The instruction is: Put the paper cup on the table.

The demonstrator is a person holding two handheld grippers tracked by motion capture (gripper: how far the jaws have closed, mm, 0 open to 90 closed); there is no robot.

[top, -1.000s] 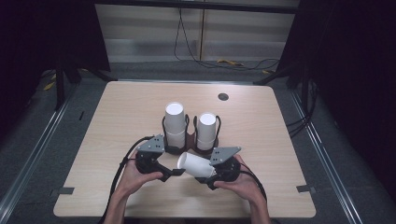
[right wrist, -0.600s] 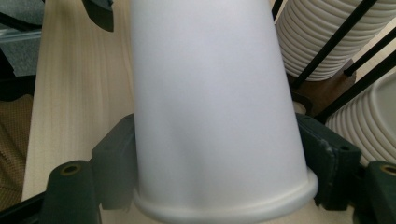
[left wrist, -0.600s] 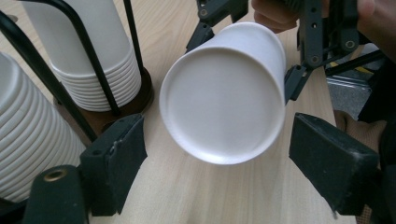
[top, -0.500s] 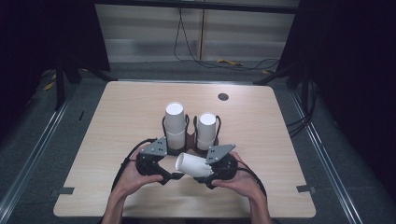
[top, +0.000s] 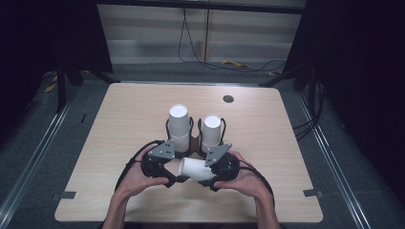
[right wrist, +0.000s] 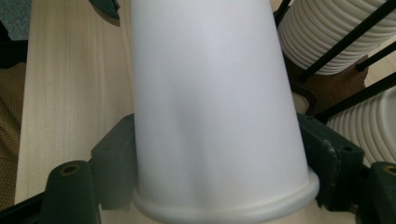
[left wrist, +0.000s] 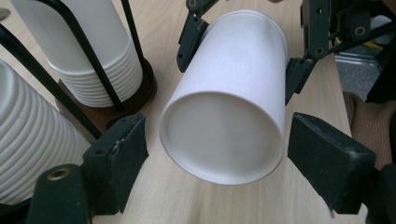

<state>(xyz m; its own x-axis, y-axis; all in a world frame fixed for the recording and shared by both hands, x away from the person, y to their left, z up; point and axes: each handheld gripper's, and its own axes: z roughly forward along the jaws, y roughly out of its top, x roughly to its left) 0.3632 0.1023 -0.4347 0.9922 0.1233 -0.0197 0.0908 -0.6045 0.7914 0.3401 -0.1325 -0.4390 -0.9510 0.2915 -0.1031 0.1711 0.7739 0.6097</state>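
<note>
A white paper cup (top: 196, 168) lies on its side in the air between the two grippers, just above the table. My right gripper (right wrist: 219, 154) is shut on the white paper cup (right wrist: 215, 102) near its rolled rim, a pad pressing on each side. The cup's recessed base (left wrist: 223, 136) points at my left gripper (left wrist: 219, 158). Its jaws have just been closing with the base between them, but a gap shows at each of its pads (left wrist: 122, 158), so it is open. In the high view the left gripper (top: 175, 175) faces the right gripper (top: 206, 175).
Just beyond the hands, two tall stacks of white cups (top: 179, 127) (top: 211, 132) stand in black wire holders on a dark wooden base (left wrist: 135, 95). The wooden table (top: 119, 119) has a round cable hole (top: 228, 99) at the far right. The person's forearms come in from the near edge.
</note>
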